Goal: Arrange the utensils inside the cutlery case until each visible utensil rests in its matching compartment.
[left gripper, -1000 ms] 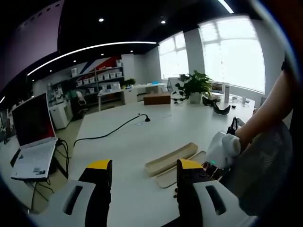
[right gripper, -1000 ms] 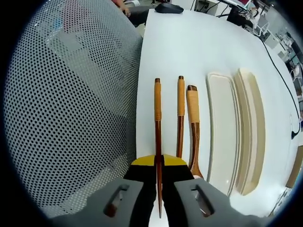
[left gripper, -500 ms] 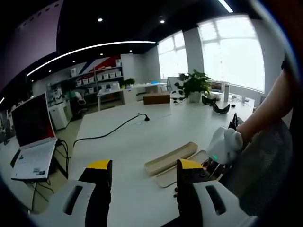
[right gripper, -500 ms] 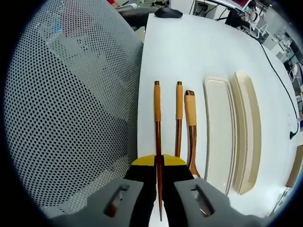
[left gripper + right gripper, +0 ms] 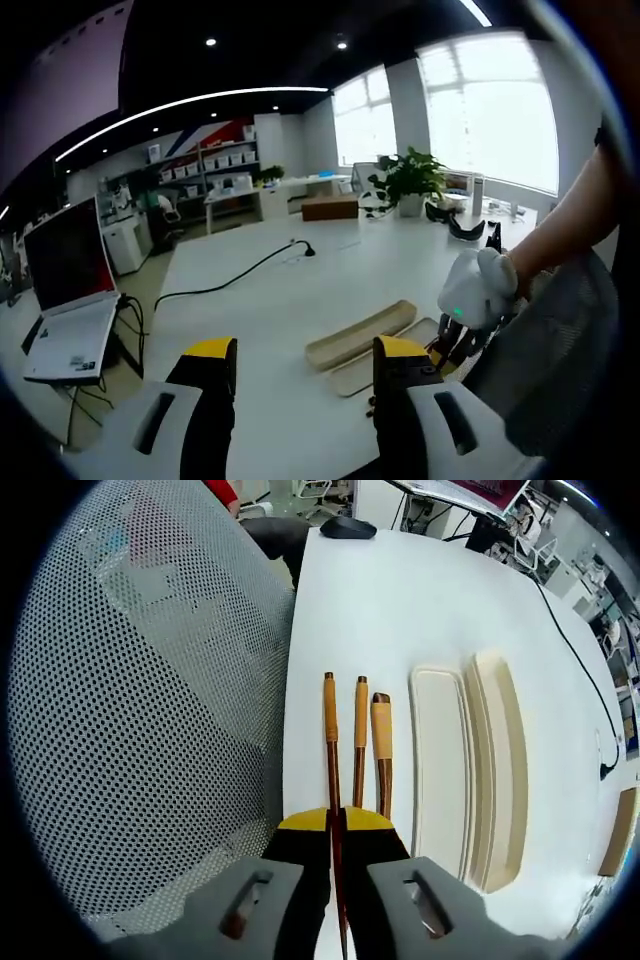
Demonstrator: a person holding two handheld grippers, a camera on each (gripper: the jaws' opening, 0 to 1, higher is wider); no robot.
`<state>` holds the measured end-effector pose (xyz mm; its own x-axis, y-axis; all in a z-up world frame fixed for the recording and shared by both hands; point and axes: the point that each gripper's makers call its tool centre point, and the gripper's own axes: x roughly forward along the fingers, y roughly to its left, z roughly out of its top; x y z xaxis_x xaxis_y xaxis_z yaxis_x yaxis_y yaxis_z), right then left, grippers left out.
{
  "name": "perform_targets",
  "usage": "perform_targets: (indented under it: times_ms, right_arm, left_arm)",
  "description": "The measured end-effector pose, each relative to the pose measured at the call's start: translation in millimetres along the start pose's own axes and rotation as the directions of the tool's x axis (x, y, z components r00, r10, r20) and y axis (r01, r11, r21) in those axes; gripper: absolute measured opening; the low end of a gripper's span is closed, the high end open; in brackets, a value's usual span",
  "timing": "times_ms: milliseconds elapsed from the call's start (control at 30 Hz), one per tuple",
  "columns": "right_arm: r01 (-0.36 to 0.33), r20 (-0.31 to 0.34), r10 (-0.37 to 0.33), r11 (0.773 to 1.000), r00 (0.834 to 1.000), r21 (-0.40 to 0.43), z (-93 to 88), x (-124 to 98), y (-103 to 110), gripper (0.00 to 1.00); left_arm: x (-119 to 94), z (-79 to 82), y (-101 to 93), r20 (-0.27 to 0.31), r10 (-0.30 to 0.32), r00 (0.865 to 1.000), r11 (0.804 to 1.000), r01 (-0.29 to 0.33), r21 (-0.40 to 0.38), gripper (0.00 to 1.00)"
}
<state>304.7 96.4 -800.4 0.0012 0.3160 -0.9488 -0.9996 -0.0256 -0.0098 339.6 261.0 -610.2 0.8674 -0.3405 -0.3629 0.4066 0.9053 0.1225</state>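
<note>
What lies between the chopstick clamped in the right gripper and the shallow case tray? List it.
In the right gripper view, between the held chopstick and the tray lie the second chopstick and a wooden utensil with a wrapped handle, side by side on the white table.

A white table (image 5: 400, 610) is carrying a cream case (image 5: 505, 770) with its flat lid (image 5: 440, 770) just beside it. Next to the lid, two wooden utensils (image 5: 372, 745) are lying parallel, and a black cable (image 5: 225, 283) is trailing beyond the case.
</note>
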Motion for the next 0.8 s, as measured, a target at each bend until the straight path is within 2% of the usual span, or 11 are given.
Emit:
perform_targets:
  times_ms: [400,800]
  right_arm:
    - [0.017,0.036,-0.016,1.0,0.999,-0.012,13.0,-12,-7,0.0]
    - [0.074,0.074,-0.072,0.997,0.995,-0.017,23.3,-30,-30,0.0]
  left_arm:
    - [0,-0.5,0.1,-0.002,0.0,1.0,1.0,0.0,-0.003,0.56]
    - [-1,-1.0,0.1,-0.004,0.001,1.0,1.0,-0.001,-0.001,0.56]
